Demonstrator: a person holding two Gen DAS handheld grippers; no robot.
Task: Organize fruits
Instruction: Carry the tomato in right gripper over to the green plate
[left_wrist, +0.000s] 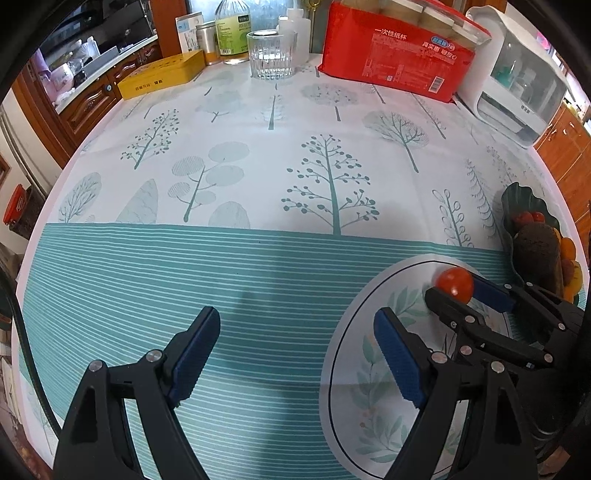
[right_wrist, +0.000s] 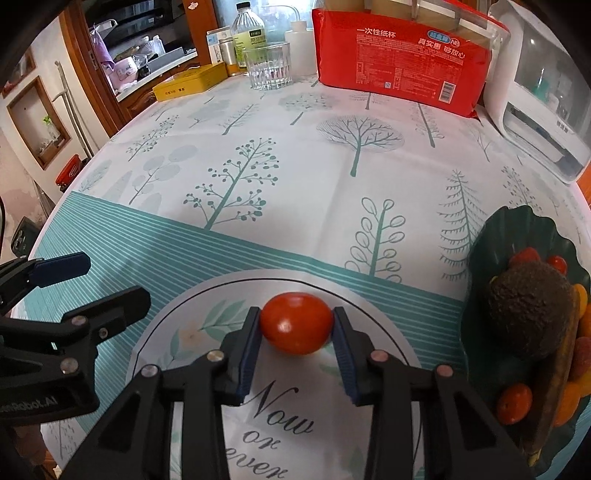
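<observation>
A tree-printed white and teal tablecloth (left_wrist: 258, 155) covers the table. At twelve o'clock stands a ribbed clear drinking glass (left_wrist: 271, 55), a glass bottle with a green label (left_wrist: 233, 31) behind it. A flat yellow tin box (left_wrist: 162, 74) lies at eleven, a red plastic pack of paper cups (left_wrist: 397, 55) at one, a white countertop appliance (left_wrist: 517, 85) at two.

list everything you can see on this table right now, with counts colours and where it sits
cherry tomato: 1, red, between the right tongs' fingers over the white plate
white plate: 1, leaf print, near edge
green dish: 1, dark green, right of the plate, holding an avocado and small red and orange fruits
glass: 1, clear, far side
red pack: 1, far side
yellow box: 1, far left
bottle: 1, clear, behind the glass
white appliance: 1, far right
left tongs: open, empty
right tongs: shut on the cherry tomato
</observation>
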